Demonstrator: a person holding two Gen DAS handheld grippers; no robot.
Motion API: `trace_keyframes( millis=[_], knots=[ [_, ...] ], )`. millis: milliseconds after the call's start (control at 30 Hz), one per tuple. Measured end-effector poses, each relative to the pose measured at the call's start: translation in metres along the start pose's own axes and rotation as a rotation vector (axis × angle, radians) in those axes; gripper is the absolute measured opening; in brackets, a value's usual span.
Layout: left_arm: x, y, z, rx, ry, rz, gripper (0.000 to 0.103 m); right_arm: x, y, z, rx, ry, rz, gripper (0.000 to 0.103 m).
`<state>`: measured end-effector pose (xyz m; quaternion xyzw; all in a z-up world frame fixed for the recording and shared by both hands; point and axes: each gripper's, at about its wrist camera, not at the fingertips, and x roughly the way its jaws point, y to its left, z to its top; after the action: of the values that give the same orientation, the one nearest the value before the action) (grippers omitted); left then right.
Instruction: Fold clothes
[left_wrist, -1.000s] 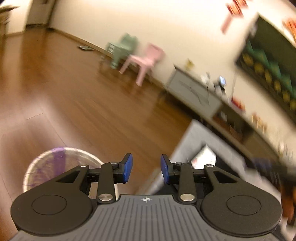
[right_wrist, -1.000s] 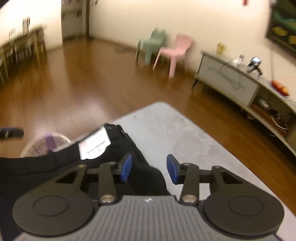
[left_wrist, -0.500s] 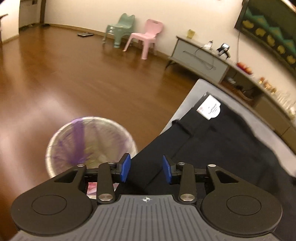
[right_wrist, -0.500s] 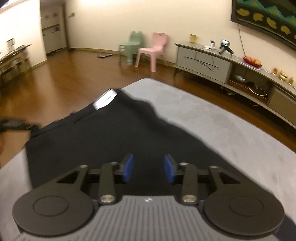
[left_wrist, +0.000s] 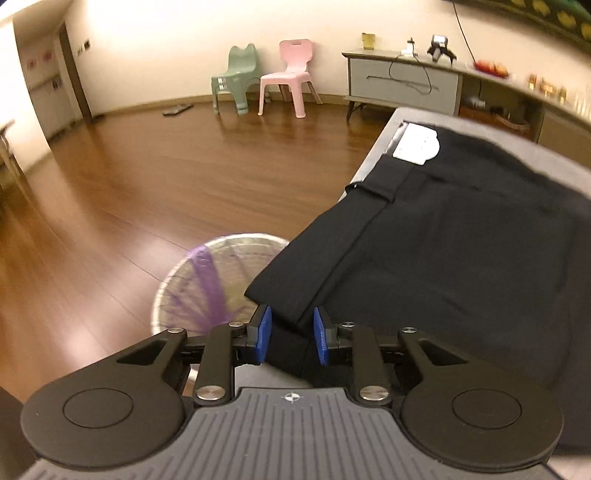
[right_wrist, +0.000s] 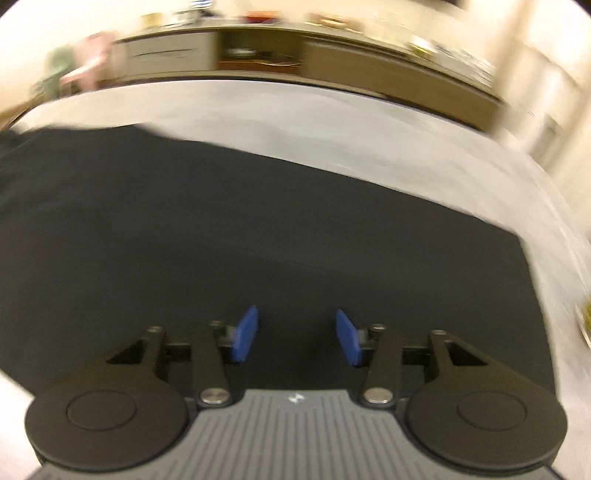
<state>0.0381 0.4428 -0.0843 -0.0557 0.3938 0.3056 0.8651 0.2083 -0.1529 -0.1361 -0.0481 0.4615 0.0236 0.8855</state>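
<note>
1. The black trousers (left_wrist: 461, 236) lie flat on the grey worktop (right_wrist: 332, 122), waistband end overhanging its edge above a wire basket (left_wrist: 207, 280).
2. The left claw (left_wrist: 290, 336) has been closing astride the waistband corner, pads not yet pressing.
3. The right claw (right_wrist: 295, 338), jaws just widening, hovers empty over the trouser legs, which stretch away rightward.

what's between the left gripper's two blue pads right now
In the left wrist view, a corner of the black trousers sits between the left gripper pads, which have just been closing.
</note>
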Motion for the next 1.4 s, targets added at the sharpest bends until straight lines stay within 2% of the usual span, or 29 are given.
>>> trace_keyframes(
  millis=[67,133,167,200,233,267,333,367,433,567,700,800,933,967,1033,1100,1167,1267,1333,1400],
  knots=[
    [-0.005,-0.004,-0.001,0.027,0.003,0.042,0.027,0.001,-0.042,-0.005,0.080,0.005,-0.004,0.053],
    [-0.010,-0.009,0.003,0.051,0.000,0.127,0.027,0.001,-0.077,-0.012,0.145,0.003,-0.013,0.055],
    [-0.018,-0.013,0.007,0.064,-0.034,0.169,0.027,0.001,-0.091,-0.014,0.166,0.003,-0.040,0.051],
    [-0.029,-0.016,0.011,0.061,-0.082,0.177,0.027,-0.002,-0.103,-0.016,0.191,-0.007,-0.056,0.045],
    [-0.043,-0.021,0.015,0.046,-0.139,0.150,0.027,-0.008,-0.114,-0.019,0.227,-0.039,-0.049,0.038],
    [-0.054,-0.028,0.018,0.033,-0.175,0.091,0.027,-0.013,-0.124,-0.026,0.256,-0.067,-0.029,0.040],
    [-0.059,-0.049,0.020,0.045,-0.166,-0.040,0.027,-0.015,-0.135,-0.039,0.280,-0.081,0.006,0.040],
    [-0.055,-0.064,0.019,0.066,-0.136,-0.096,0.027,-0.012,-0.137,-0.042,0.272,-0.079,0.020,0.040],
    [-0.042,-0.093,0.016,0.115,-0.067,-0.153,0.027,-0.001,-0.135,-0.042,0.196,-0.067,0.020,0.041],
    [-0.030,-0.134,0.006,0.209,0.016,-0.174,0.027,0.011,-0.148,-0.034,0.132,-0.074,-0.027,0.039],
    [-0.045,-0.149,-0.007,0.230,0.016,-0.176,0.026,0.026,-0.174,-0.006,0.130,-0.074,-0.103,0.037],
    [-0.055,-0.144,-0.016,0.240,0.020,-0.201,0.027,0.037,-0.193,0.002,0.162,-0.082,-0.131,0.038],
    [-0.060,-0.133,-0.008,0.209,0.037,-0.222,0.027,0.043,-0.199,0.007,0.190,-0.098,-0.153,0.042],
    [-0.060,-0.133,0.001,0.210,0.001,-0.232,0.027,0.042,-0.196,0.009,0.187,-0.105,-0.162,0.042],
    [-0.057,-0.131,0.034,0.194,-0.081,-0.198,0.028,0.036,-0.182,0.013,0.151,-0.140,-0.171,0.041],
    [-0.048,-0.130,0.071,0.161,-0.143,-0.190,0.028,0.027,-0.161,0.017,0.109,-0.190,-0.101,0.040],
    [-0.028,-0.136,0.101,0.138,-0.142,-0.226,0.028,0.028,-0.141,0.021,0.072,-0.191,-0.039,0.040],
    [0.009,-0.154,0.132,0.141,-0.117,-0.281,0.028,0.043,-0.124,0.025,0.049,-0.152,-0.005,0.040],
    [0.044,-0.166,0.135,0.151,-0.054,-0.245,0.028,0.052,-0.122,0.026,0.040,-0.130,-0.008,0.040],
    [0.074,-0.172,0.131,0.129,-0.013,-0.202,0.029,0.053,-0.127,0.027,0.060,-0.121,-0.004,0.047]
  ],
)
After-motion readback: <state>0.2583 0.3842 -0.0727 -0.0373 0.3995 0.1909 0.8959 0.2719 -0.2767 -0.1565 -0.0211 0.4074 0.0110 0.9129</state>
